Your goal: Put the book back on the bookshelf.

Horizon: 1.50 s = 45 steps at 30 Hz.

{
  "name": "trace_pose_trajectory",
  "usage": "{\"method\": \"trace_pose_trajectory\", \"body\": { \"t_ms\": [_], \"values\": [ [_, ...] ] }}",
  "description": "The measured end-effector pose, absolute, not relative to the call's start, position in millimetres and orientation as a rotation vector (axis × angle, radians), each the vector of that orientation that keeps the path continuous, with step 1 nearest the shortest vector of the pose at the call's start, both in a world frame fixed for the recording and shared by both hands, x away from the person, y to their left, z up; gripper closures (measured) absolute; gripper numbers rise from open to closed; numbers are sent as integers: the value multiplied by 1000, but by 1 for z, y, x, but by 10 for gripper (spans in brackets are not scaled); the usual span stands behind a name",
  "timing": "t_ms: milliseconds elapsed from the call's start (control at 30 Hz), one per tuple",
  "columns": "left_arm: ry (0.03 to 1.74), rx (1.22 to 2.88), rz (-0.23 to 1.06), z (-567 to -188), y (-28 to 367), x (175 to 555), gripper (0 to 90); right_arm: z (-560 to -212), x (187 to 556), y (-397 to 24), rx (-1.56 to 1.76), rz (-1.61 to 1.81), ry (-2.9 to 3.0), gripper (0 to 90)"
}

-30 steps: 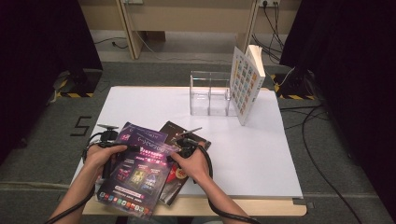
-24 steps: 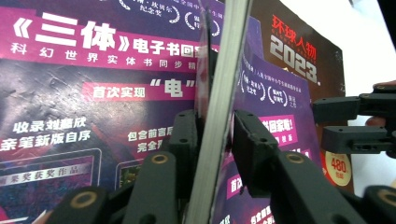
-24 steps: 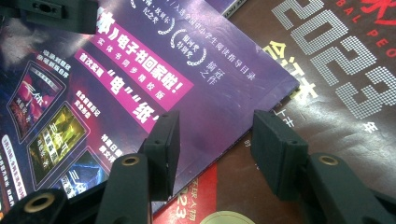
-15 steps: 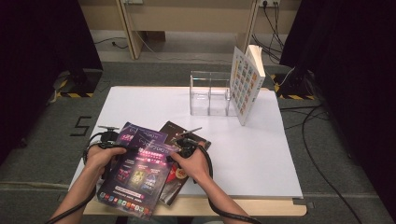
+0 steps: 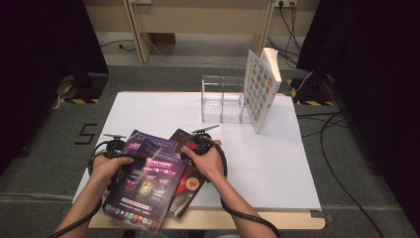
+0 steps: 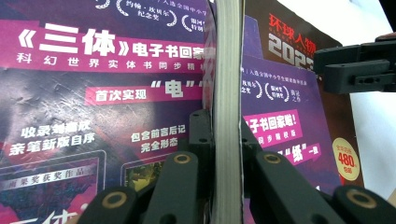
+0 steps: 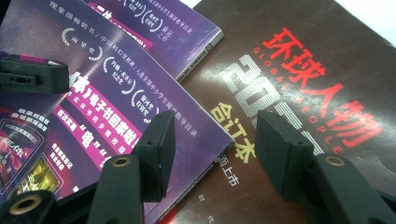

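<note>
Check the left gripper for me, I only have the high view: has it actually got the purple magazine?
Observer: Yes. The left gripper has just been closing, and its pads press both sides of the top purple magazine at the page edge.
Operator: Is the right one gripping too?
Observer: No. The right gripper has just been opening. Its jaws stand apart over that magazine's corner, with nothing pressed between them.
Operator: What's underneath?
Observer: A second purple magazine with the same kind of cover, and a dark red magazine with red title lettering, lying flat.
</note>
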<state>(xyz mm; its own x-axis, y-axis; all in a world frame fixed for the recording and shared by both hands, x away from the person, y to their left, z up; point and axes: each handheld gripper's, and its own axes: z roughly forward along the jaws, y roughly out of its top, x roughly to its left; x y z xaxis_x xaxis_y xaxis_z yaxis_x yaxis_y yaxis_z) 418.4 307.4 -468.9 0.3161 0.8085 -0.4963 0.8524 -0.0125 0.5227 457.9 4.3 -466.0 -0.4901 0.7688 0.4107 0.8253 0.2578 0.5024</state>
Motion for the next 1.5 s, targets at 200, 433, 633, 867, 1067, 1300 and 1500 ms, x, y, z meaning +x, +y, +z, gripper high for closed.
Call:
{"method": "trace_pose_trajectory", "body": {
  "t_ms": [200, 433, 633, 867, 1067, 1300, 1500],
  "values": [
    [1487, 1799, -68, -471, 308, 418, 825, -471, 458, 8, -1535, -1022, -2399, 482],
    [1490, 1803, -64, -471, 308, 418, 825, -473, 455, 12, -1513, -1011, -2369, 486],
    [1494, 1795, -65, -472, 308, 417, 824, -473, 455, 11, -1546, -1003, -2327, 504],
    [1500, 1792, -61, -472, 308, 417, 822, -472, 457, 11, -1567, -966, -2313, 527],
    [1502, 1782, -62, -473, 308, 416, 821, -472, 461, 10, -1592, -954, -2266, 550],
    [1504, 1783, -65, -473, 308, 417, 819, -472, 461, 12, -1591, -956, -2259, 546],
    [1508, 1792, -57, -472, 307, 417, 818, -472, 461, 14, -1608, -946, -2282, 588]
  ]
}}
